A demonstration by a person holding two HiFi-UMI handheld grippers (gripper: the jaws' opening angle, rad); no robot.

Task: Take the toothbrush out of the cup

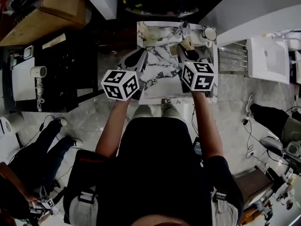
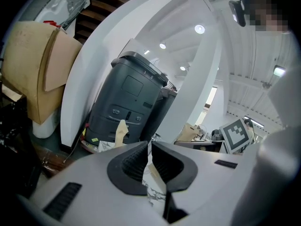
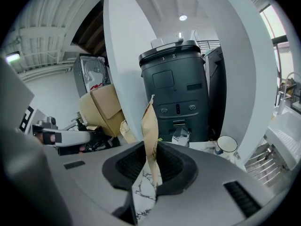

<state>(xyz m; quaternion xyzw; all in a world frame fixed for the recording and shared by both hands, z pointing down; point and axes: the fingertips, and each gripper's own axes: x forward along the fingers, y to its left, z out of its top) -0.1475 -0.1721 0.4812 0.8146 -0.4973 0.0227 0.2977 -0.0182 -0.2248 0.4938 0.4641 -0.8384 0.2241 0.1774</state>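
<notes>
The left gripper and right gripper each have their jaws clamped on a marble-patterned, brown-backed sheet. A white cup stands at its far right corner, well apart from both. The toothbrush cannot be made out.

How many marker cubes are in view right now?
2. The left cube sits on the left gripper, the right cube on the right gripper, both above the near part of the table. None seems hidden.
</notes>
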